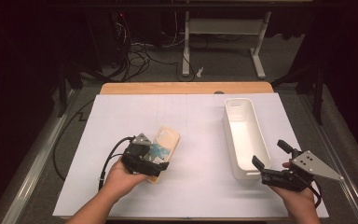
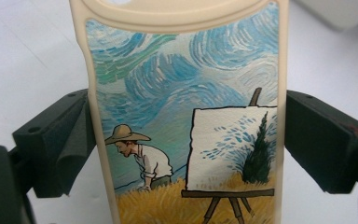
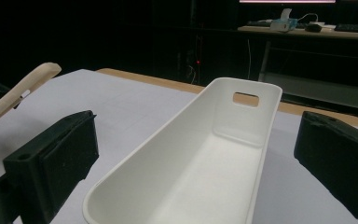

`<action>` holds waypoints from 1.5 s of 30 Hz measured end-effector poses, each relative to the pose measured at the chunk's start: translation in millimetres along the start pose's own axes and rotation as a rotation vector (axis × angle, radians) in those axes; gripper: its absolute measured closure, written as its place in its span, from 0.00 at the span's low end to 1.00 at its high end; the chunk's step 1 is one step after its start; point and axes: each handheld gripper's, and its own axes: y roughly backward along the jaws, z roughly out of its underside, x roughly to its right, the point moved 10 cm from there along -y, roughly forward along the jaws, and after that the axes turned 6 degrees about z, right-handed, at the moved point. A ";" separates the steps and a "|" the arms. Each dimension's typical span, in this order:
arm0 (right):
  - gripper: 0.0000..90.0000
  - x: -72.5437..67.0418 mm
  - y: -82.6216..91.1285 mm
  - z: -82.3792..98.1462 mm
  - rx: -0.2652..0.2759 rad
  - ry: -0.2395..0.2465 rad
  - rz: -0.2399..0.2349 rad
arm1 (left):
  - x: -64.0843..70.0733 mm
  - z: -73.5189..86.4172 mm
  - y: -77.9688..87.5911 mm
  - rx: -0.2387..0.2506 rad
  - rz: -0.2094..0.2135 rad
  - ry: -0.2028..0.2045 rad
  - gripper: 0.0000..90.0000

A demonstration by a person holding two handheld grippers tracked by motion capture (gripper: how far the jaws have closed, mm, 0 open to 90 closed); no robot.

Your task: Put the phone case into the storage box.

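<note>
A cream phone case (image 1: 166, 141) printed with a painter, an easel and a swirling blue sky (image 2: 186, 93) is in my left gripper (image 1: 154, 157). In the left gripper view the two black jaws press on its long edges, so my left gripper (image 2: 186, 140) is shut on it. Seen from the right gripper view, the case (image 3: 23, 88) tilts up off the table. My right gripper (image 1: 270, 154) stands open at the near end of a long white bin (image 1: 262, 135). The bin (image 3: 261, 154) is empty, and its near rim lies between that gripper's (image 3: 196, 158) jaws.
A white sheet (image 1: 196, 140) covers the wooden table (image 1: 186, 87). Beyond the far edge are a white desk frame (image 1: 223, 28) and loose cables (image 1: 135, 56) on the floor. A black cable (image 1: 109, 161) trails from the left gripper.
</note>
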 end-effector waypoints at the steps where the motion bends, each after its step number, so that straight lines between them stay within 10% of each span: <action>1: 0.00 -0.2 0.0 0.1 0.000 0.000 0.000 | -1.0 0.6 0.7 0.016 -0.002 0.002 0.10; 14: 0.00 -2.3 -1.4 1.2 -0.007 0.000 -0.004 | 1.9 -0.9 -3.1 0.209 -0.004 -0.031 0.10; 45: 0.00 -5.5 -5.4 4.8 -0.028 0.016 -0.024 | 14.9 3.7 -6.8 0.376 0.072 -0.114 0.10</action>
